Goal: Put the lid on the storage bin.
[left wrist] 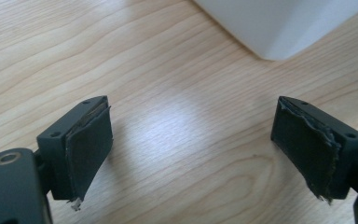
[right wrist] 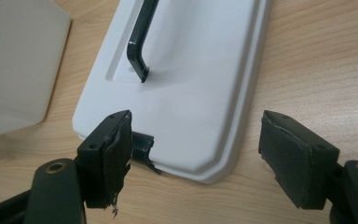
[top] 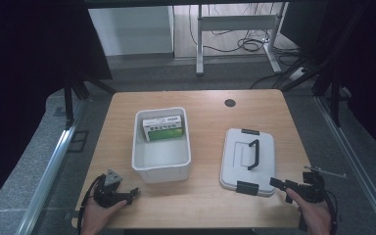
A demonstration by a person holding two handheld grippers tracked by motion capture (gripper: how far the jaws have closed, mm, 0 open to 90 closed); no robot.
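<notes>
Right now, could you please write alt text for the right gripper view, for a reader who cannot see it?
The open right gripper points at the near end of a white lid lying flat on a wooden table. The lid carries a raised dark handle and a dark latch at its near edge; a white bin stands at the left.

Wooden table (top: 205,196) — bin (top: 161,169), lid (top: 235,161)

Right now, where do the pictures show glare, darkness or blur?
High view: dark surroundings, evenly lit table. Left gripper view: pale glare patch on the wood between the open jaws; white bin corner soft. Right gripper view: lid lit evenly, near jaws slightly blurred.
</notes>
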